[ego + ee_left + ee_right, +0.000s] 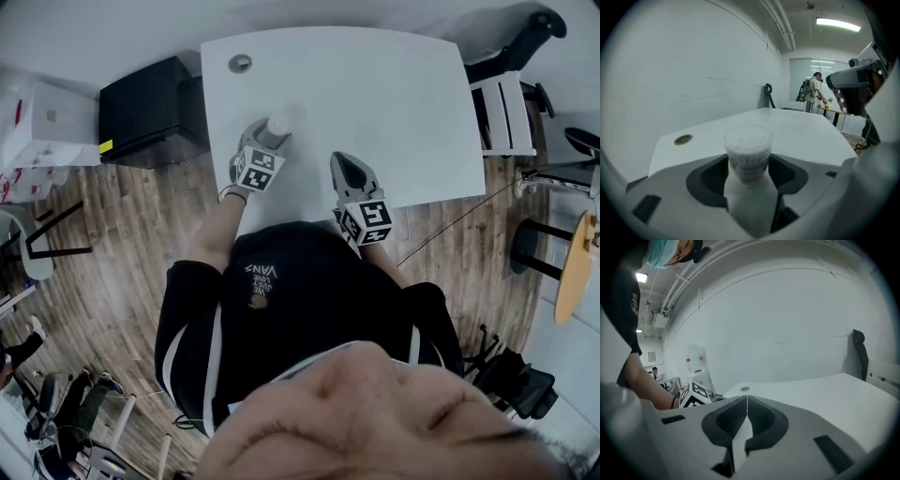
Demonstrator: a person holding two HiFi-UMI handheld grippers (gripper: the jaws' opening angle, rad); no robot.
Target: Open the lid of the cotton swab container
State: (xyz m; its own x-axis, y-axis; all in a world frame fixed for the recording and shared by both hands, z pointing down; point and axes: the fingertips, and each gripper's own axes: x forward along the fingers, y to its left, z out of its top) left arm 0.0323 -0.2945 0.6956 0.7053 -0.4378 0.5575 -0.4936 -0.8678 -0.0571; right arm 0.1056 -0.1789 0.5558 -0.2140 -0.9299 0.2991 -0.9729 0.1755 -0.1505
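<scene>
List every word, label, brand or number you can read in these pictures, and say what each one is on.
"VANS": on the front of the person's black shirt, seen upside down in the head view. The smaller print beside it is too blurred to read.
Label on the container: reddish print, too blurred to read.
Nothing else can be read.

Floor (122, 244): brown wood planks.
Table (394, 103): white top, round grommet (240, 64) near its far corner.
Left of table: black cabinet (145, 112).
Right of table: white chair (502, 112).
Walls (693, 70): plain white.
Light: ceiling strip (837, 24), lit.
</scene>
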